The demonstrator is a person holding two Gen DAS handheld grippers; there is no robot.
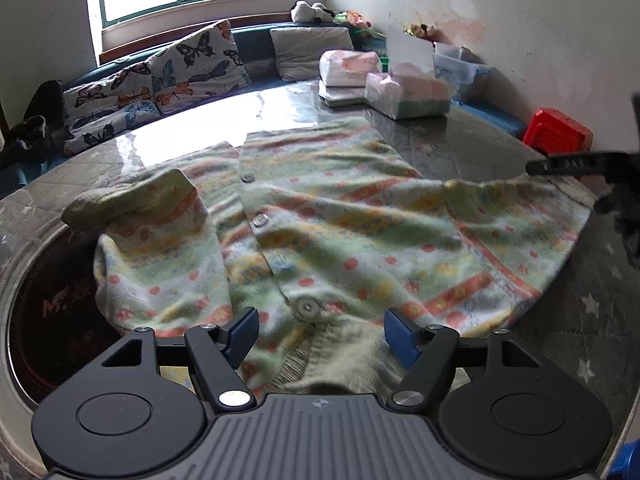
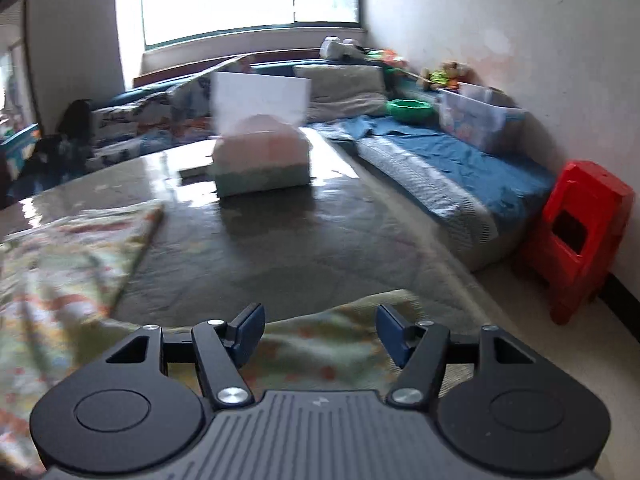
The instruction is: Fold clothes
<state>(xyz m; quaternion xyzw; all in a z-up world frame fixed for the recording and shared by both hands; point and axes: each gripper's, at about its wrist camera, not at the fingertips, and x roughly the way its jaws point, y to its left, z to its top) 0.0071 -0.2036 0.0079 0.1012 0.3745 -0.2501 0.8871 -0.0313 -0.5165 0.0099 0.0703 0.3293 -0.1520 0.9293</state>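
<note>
Lying flat – cardigan point(image 1: 320, 232), left gripper point(image 1: 320, 334) spread, right gripper point(image 2: 320, 334) spread, tissue pack point(image 2: 262, 160) dispensing.

Standing on the far part of the glossy bench point(image 1: 224, 120): tissue pack point(image 1: 408, 94) with a white sheet sticking up, and a second pack point(image 1: 349, 67) just behind it. Leaning against the window-side seat: butterfly-print cushions point(image 1: 160, 80) and a grey pillow point(image 1: 312, 52). Lying over the right-hand seat: blue cover point(image 2: 452, 152), carrying a green bowl point(image 2: 410, 109) and a clear storage box point(image 2: 476, 120). Standing on the floor by the wall: red stool point(image 2: 584, 236).
</note>
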